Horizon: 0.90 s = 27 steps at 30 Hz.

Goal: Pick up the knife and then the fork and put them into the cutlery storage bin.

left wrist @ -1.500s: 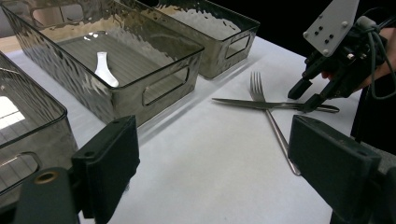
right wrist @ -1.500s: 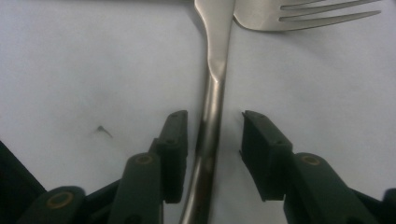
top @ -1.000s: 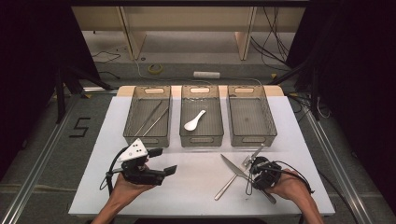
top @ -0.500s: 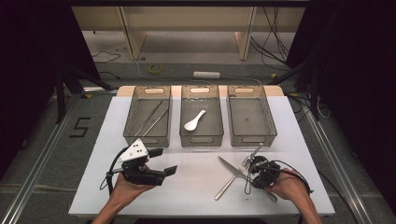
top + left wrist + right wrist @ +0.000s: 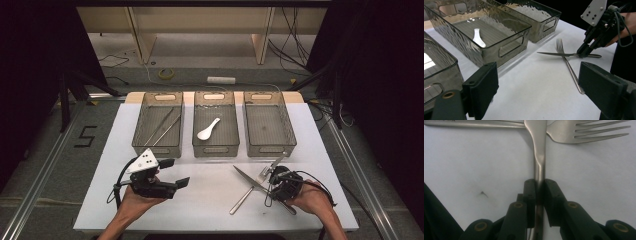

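Right gripper view: the right gripper (image 5: 539, 185) is clamped on the knife (image 5: 539, 150) handle, blade crossing the fork (image 5: 584, 131). Left gripper (image 5: 172, 172) hangs wide open, with bare table (image 5: 205, 200) between the 2.

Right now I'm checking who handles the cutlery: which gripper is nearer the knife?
Right. The right gripper has its fingers closed on the knife handle. The left gripper sits apart, far across the table, open.

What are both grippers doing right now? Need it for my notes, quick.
Left gripper: open, holding nothing.
Right gripper: shut on the knife handle.
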Motion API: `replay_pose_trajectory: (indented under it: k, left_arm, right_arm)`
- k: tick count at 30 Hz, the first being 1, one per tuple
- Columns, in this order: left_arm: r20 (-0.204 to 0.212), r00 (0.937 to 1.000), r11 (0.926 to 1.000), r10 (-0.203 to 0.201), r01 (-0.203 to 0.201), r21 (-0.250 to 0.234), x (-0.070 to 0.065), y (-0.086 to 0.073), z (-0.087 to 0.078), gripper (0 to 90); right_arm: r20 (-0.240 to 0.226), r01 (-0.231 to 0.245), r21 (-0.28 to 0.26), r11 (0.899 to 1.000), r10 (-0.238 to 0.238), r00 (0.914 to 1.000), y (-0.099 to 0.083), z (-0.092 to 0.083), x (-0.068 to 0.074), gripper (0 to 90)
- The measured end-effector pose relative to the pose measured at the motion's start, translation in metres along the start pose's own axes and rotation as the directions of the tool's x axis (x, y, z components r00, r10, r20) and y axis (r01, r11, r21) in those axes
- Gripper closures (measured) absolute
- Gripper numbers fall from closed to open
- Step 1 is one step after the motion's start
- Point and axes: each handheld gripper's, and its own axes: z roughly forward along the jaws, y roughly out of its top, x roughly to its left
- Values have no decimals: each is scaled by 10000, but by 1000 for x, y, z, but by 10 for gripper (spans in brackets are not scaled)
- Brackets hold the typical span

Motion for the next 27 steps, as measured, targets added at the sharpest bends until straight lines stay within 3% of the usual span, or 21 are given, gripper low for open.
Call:
replay_pose_trajectory:
  k: [18,22,27]
  left_arm:
    - [-22,10000,10000,-5,5,-15,1,0,0,162]
    - [-31,10000,10000,-8,8,-31,1,0,-1,161]
    - [-36,10000,10000,-25,25,-34,1,0,-1,161]
  right_arm:
    - [-769,-385,-1188,9922,295,9966,-8,-16,-10,809]
    - [-937,-540,-1657,9847,388,9948,-11,-22,-13,809]
    - [-1339,-973,-2389,9661,665,9888,-15,-30,-24,809]
